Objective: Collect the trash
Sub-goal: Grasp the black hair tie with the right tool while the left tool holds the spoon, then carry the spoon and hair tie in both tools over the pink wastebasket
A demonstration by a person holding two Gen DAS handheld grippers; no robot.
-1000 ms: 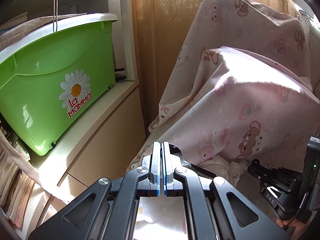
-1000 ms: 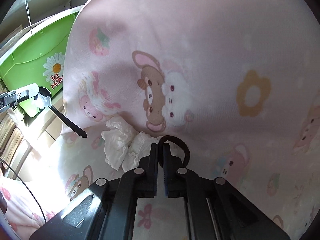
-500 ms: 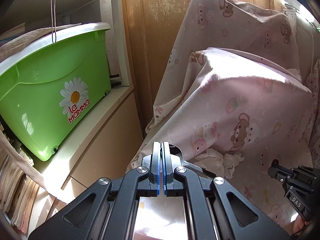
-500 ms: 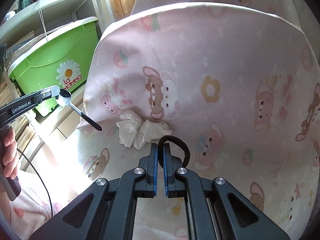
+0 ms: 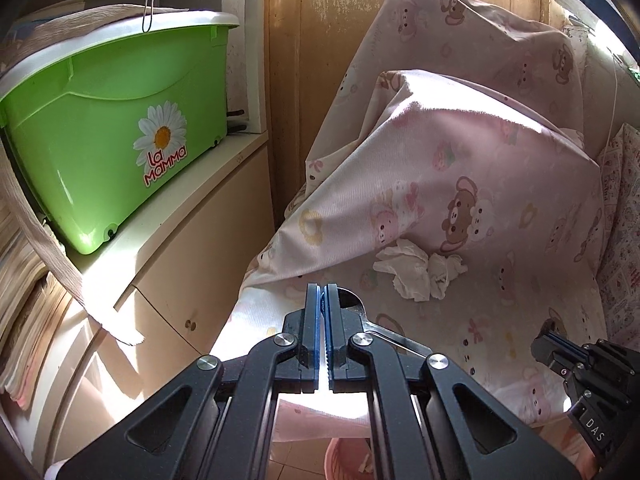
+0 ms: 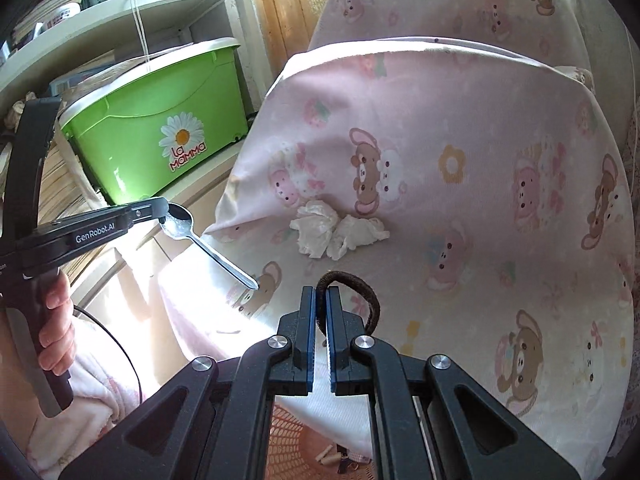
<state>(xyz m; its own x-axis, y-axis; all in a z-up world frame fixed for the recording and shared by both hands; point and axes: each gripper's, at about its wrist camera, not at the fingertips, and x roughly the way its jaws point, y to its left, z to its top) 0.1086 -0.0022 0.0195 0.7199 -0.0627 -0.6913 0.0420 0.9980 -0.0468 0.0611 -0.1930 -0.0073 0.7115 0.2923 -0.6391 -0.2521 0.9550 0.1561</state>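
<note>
A: Left gripper [image 6: 166,210], left of frame, pinches a spoon [image 6: 200,238] by its bowl. Right gripper [image 6: 320,292], bottom centre, nips a brown hair tie [image 6: 366,292].
B: Trash?
A: Crumpled tissues [image 6: 336,230], mid-frame on the pink sheet [image 6: 480,240], against the pillow [image 6: 460,120].

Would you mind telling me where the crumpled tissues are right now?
The crumpled tissues lie on the pink bedsheet at the foot of the propped pillow, ahead of both claws, right of the spoon in the right wrist view.
</note>
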